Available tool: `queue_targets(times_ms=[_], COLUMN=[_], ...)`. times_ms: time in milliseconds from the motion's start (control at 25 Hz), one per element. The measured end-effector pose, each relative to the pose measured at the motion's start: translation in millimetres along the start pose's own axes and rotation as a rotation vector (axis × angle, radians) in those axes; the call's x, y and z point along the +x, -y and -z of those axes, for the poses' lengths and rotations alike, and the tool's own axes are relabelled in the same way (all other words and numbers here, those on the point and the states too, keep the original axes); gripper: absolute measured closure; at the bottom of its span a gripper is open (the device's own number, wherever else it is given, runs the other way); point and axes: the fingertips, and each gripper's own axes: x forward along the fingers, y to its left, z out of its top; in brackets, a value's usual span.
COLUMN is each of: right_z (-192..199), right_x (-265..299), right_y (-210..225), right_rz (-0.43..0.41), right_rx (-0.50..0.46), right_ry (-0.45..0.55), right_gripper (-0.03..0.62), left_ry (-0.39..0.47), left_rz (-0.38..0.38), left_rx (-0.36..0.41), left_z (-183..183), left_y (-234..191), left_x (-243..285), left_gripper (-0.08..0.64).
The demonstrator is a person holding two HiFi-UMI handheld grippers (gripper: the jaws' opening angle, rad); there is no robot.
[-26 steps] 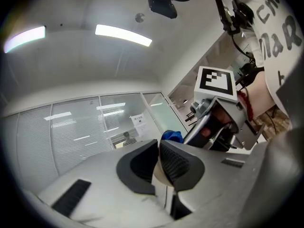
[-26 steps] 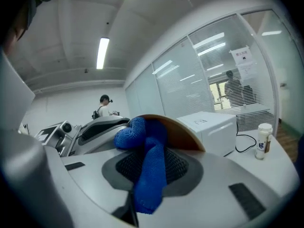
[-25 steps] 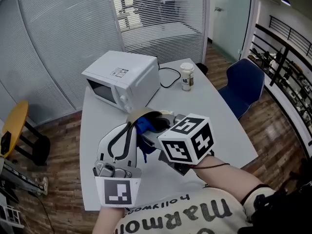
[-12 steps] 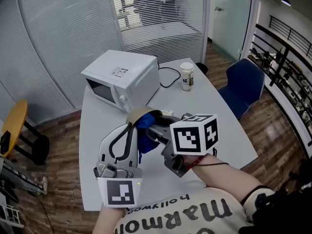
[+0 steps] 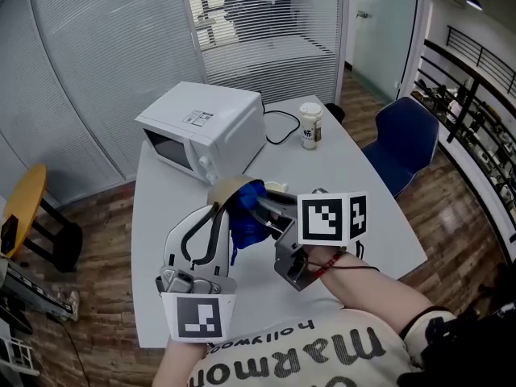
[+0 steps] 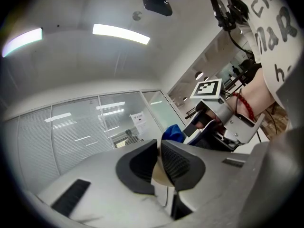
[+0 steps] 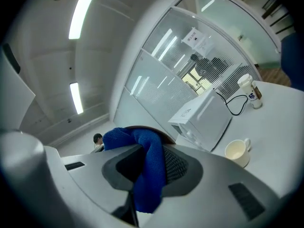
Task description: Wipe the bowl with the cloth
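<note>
Tan thin-walled bowl (image 5: 226,189) is hanging above the grey table (image 5: 355,176), its rim pinched by your left gripper (image 6: 159,156), whose jaws have just been easing open. Your right gripper (image 7: 151,165), clamping the blue cloth (image 5: 246,216), is pressing against it and could be levering it free.

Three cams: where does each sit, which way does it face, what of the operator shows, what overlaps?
Head view: on the person's head, facing steeply down at the table; shows shirt, right forearm, left gripper, right gripper.
Left gripper view: on the left gripper, looking along its jaws, just eased open slightly, bowl rim pinched between them; shows right gripper, shirt.
Right gripper view: on the right gripper, looking along jaws clamped on the cloth toward the microwave.
Shared: all see the cloth; head and right gripper views share the microwave.
</note>
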Motion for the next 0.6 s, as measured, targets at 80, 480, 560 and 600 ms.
queue_targets(times_ms=[80,480,560,600], right_z=[0,11,18,22], right_x=[-1,2,7,9], right_y=[2,-27,-39,-41], right_rz=[0.003,-0.069,-0.088,-0.089], right_rx=[0.021,-0.153,-0.234,-0.26], right_ry=[0.006,-0.083,-0.125,-0.14], right_gripper=[0.494,0.494,0.494,0.494], left_ry=[-0.001,-0.015,-0.005,0.001], left_rz=[-0.01,-0.046,-0.043,-0.043], left_rx=[-0.005,-0.019,-0.017,-0.017], left_z=[0,5,3,2], left_y=[-3,-20,-18,-18], left_x=[-1,0,1,1], left_gripper=[0.532,0.548,0.552,0.554])
